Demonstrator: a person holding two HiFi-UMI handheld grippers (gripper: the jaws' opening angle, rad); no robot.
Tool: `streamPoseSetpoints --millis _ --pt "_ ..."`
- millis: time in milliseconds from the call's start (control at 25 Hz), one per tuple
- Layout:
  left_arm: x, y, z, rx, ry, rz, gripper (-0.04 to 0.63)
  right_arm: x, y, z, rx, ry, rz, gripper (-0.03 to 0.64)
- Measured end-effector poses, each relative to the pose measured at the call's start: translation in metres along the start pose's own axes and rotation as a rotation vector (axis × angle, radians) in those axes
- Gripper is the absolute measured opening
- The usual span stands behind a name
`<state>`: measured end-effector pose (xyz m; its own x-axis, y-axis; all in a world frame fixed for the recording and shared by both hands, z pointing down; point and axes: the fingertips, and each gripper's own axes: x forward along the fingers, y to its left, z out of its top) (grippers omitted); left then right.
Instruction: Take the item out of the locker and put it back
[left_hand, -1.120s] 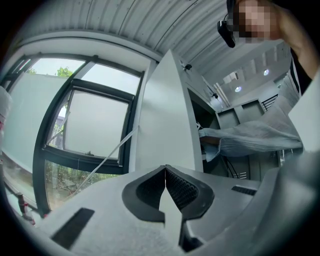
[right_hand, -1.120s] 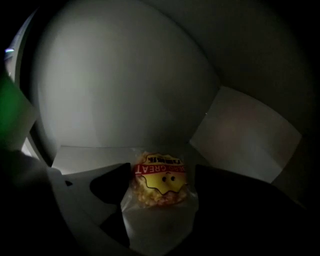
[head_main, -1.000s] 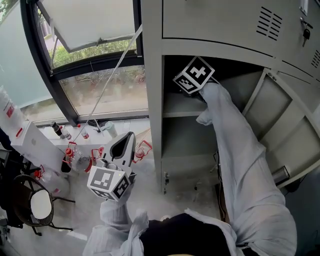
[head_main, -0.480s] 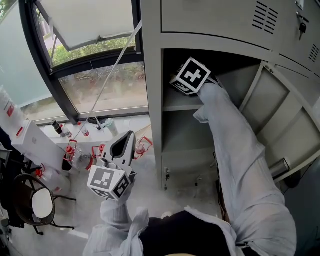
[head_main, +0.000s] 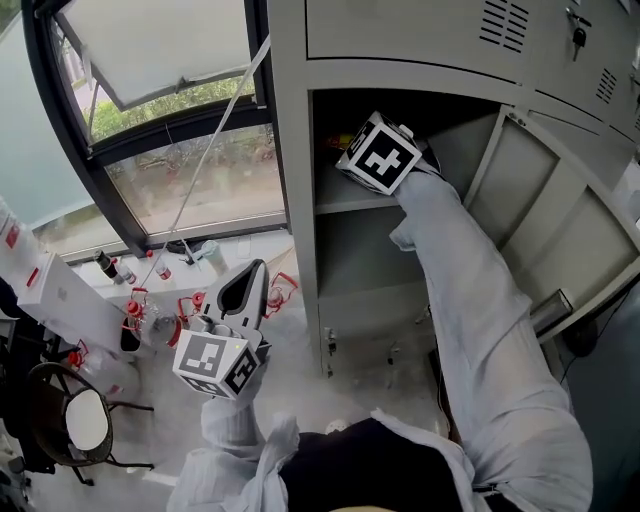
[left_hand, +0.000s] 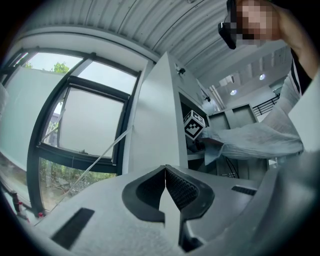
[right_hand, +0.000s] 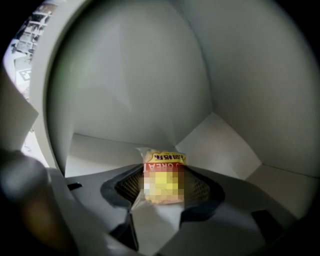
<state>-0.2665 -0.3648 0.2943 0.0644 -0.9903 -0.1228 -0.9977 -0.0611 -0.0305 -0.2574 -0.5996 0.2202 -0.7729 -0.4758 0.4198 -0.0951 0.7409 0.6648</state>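
Close to the person's body, the left tool (head_main: 258, 275) hangs low with its jaws together and empty. Farther off, inside the grey locker's (head_main: 295, 200) upper compartment, the right tool (right_hand: 164, 172), jaws just closing, grips a yellow snack packet (right_hand: 165, 161).

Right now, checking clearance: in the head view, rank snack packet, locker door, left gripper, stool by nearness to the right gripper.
1. Snack packet: between the right gripper's jaws, which have just closed on it.
2. Locker door: open, just right.
3. Left gripper: lower left, outside.
4. Stool: far left, floor.
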Motion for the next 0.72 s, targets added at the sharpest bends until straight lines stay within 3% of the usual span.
streamPoseSetpoints --millis 720 --pt "0.017 -0.052 -0.017 -0.046 -0.001 -0.165 0.008 -0.137 0.005 -0.004 0.108 -0.145 -0.287 0.221"
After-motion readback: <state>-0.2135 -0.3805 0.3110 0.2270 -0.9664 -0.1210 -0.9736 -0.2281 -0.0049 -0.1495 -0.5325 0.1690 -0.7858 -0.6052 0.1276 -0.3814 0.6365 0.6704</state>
